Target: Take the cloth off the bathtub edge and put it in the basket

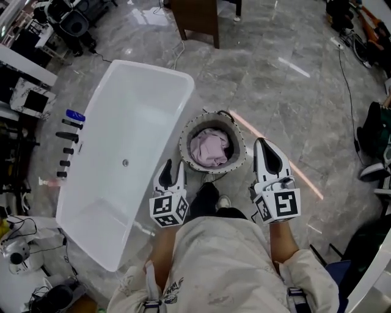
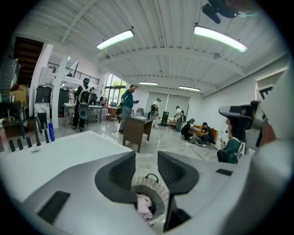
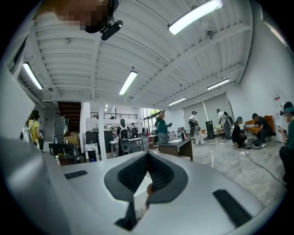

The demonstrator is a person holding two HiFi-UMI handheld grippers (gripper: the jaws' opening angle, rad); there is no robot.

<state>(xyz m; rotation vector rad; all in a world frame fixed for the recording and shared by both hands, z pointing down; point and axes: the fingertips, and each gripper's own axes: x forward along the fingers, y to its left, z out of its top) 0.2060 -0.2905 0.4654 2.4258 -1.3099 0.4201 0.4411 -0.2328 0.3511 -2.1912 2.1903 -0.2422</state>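
A pink cloth (image 1: 209,148) lies bundled inside the round grey basket (image 1: 186,134) on the floor beside the white bathtub (image 1: 98,202). My left gripper (image 1: 173,165) hovers just at the near side of the basket, next to the tub's long rim, jaws open and empty. In the left gripper view the cloth (image 2: 145,206) and basket (image 2: 156,188) show through the gap of the left gripper (image 2: 146,170). My right gripper (image 1: 267,156) is held to the right of the basket with its jaws touching at the tips; the right gripper (image 3: 147,158) holds nothing.
Dark bottles and a blue bottle (image 1: 75,115) line the tub's far rim. A brown wooden table (image 1: 197,17) stands beyond the basket. Equipment and cables crowd the left side (image 1: 24,244). Several people stand and sit in the hall behind (image 2: 127,106).
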